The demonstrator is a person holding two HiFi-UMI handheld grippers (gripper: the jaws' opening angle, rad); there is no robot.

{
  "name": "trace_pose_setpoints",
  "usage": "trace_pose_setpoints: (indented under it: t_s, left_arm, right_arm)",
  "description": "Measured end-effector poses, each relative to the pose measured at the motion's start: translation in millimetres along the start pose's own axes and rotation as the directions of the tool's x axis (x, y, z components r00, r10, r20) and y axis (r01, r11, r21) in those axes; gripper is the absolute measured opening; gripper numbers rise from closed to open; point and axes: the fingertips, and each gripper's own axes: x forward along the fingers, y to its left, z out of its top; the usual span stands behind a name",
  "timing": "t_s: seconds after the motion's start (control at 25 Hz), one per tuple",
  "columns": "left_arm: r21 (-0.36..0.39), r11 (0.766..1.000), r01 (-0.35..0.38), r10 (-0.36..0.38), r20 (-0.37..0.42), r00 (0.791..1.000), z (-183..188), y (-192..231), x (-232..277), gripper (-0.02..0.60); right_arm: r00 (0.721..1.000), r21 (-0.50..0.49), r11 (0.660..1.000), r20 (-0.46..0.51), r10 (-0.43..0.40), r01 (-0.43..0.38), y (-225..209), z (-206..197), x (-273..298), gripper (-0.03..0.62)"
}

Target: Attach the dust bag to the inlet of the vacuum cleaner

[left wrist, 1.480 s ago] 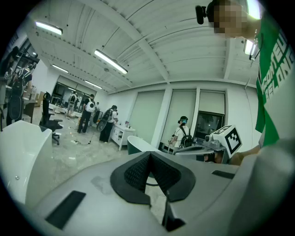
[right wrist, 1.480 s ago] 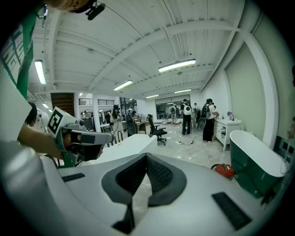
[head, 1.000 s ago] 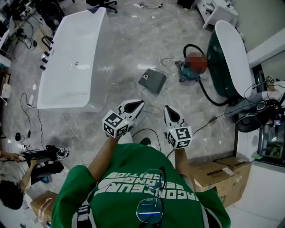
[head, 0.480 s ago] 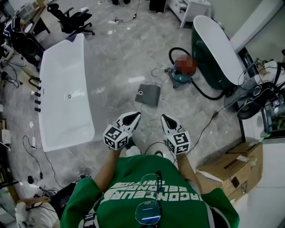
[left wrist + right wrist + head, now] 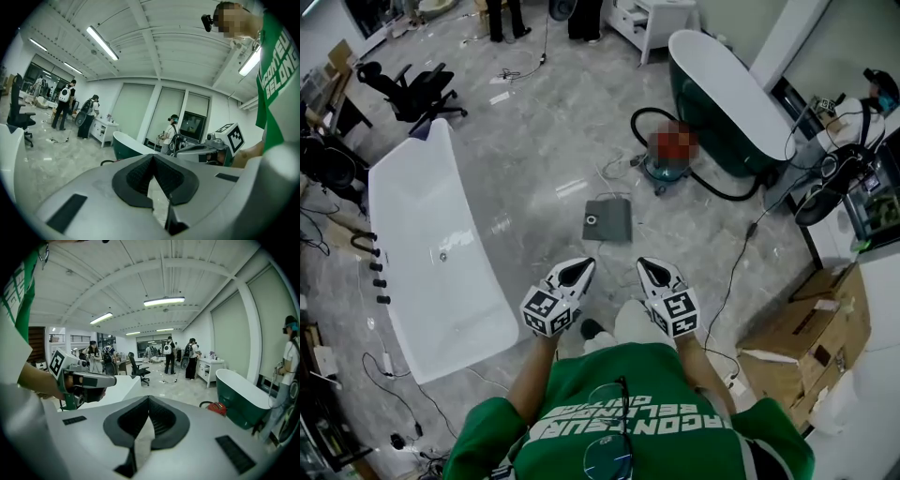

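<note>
The dust bag [image 5: 607,220], a flat grey square with a round hole, lies on the marble floor ahead of both grippers. Further off stands the vacuum cleaner [image 5: 667,157], red on top with a teal base and a black hose; in the right gripper view the vacuum cleaner [image 5: 216,408] is small, beside the green tub. My left gripper [image 5: 578,271] and right gripper [image 5: 650,273] are held side by side above the floor, well short of the bag. Both are shut with nothing between the jaws. The left gripper [image 5: 152,157] and the right gripper [image 5: 148,399] each show their pads meeting at the tip.
A white bathtub [image 5: 431,253] lies at the left, and a dark green bathtub [image 5: 727,103] stands behind the vacuum. Cardboard boxes [image 5: 806,337] sit at the right, cables trail over the floor, and an office chair [image 5: 408,89] stands far left. Several people stand at the back.
The whole view has swung and moved forward. The dust bag and the vacuum now lie closer ahead of the grippers, which keep their places side by side and stay shut.
</note>
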Motion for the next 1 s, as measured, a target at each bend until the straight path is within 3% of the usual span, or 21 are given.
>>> trace_pose_setpoints:
  t_s: [0.32,0.56,1.0]
  left_arm:
    - [0.002,0.999,0.05,-0.05,-0.01,0.999,11,43,22,0.003]
    - [0.004,0.996,0.088,-0.088,-0.044,0.995,19,96,57,0.005]
    - [0.037,0.958,0.283,-0.276,-0.129,0.952,58,159,173,0.004]
  right_arm:
    - [0.999,0.028,0.999,-0.005,-0.037,0.037,-12,8,42,0.008]
    - [0.997,0.072,0.994,-0.001,-0.078,0.077,-46,17,92,0.008]
    - [0.978,0.152,0.967,0.008,-0.211,0.207,-150,55,159,0.008]
